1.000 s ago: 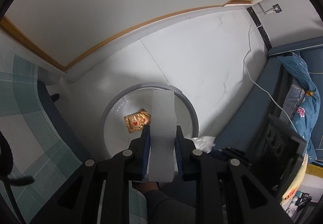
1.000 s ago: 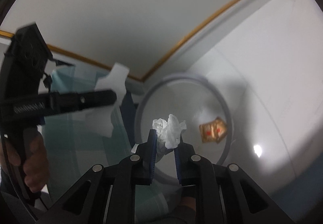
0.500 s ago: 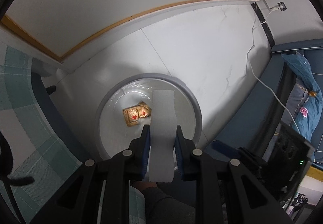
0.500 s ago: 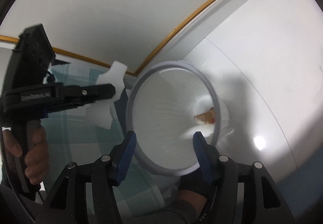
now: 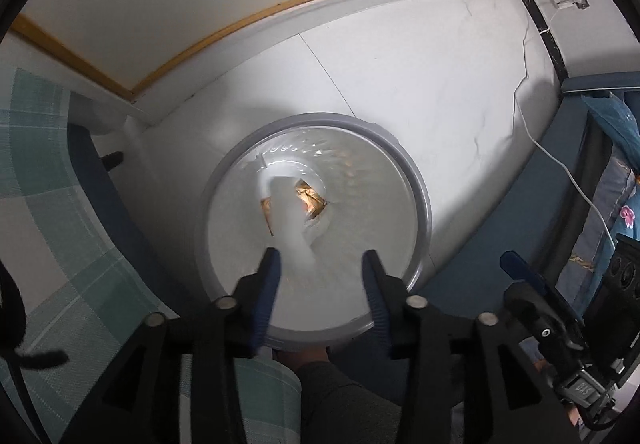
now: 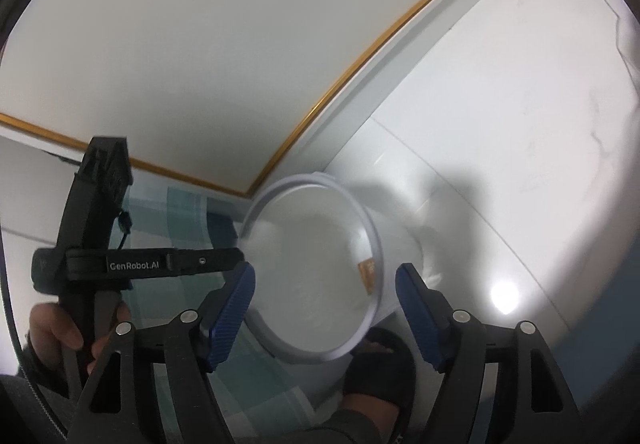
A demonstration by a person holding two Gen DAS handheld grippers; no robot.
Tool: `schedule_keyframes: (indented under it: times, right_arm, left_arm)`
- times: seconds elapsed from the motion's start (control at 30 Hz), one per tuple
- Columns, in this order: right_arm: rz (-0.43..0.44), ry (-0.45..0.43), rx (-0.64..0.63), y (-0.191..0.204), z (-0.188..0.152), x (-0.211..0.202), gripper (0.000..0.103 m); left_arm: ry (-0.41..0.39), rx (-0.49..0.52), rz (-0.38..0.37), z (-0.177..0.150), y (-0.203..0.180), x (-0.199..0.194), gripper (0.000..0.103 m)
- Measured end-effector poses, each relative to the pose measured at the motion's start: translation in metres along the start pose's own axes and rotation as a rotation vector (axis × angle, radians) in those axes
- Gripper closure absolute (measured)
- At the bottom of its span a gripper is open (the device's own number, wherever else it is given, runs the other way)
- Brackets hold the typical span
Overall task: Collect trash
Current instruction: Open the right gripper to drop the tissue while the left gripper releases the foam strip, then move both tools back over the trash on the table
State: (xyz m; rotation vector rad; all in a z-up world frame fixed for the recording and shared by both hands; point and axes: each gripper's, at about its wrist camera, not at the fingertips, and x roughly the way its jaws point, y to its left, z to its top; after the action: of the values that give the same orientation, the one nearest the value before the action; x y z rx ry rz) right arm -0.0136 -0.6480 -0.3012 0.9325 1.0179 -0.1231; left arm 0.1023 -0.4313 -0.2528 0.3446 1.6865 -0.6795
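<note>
One white paper strip point(image 5: 290, 228) dropping long-axis-down into bin point(image 5: 420, 195), straight ahead of left gripper point(image 5: 318, 276), fingers opening, nothing clamped. Orange wrapper point(image 5: 310, 197) at bottom. Right gripper point(image 6: 324, 290) opening too, empty, off to the side; its view barely shows the contents.

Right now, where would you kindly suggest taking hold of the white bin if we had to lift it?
Probably the grey rim: it rings the open top and stands proud of the wall. Come from above at the near edge, one finger inside, one outside.
</note>
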Motion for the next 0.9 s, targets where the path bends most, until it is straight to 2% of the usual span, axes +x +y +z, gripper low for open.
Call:
schedule_keyframes:
  times: [0.17,0.27,0.43,0.57,0.9]
  right_arm:
    - [-0.006,-0.005,-0.010,0.003,-0.002,0.002,0.027]
    - [-0.009,-0.013,-0.022,0.007,-0.002,0.000,0.023]
    - [-0.017,-0.028,-0.038,0.012,0.001,-0.008,0.023]
    - [-0.016,-0.044,-0.042,0.015,0.002,-0.018,0.020]
    - [-0.012,-0.098,-0.052,0.025,0.003,-0.050,0.015]
  left_arm:
    - [-0.032,-0.008,0.026,-0.008,0.006,-0.006,0.056]
    - [-0.067,-0.023,0.036,-0.009,0.002,-0.013,0.038]
    - [-0.143,-0.014,0.059,-0.015,-0.003,-0.030,0.037]
    - [-0.210,0.000,0.082,-0.018,-0.005,-0.045,0.026]
    - [-0.321,-0.004,0.115,-0.040,-0.006,-0.075,0.026]
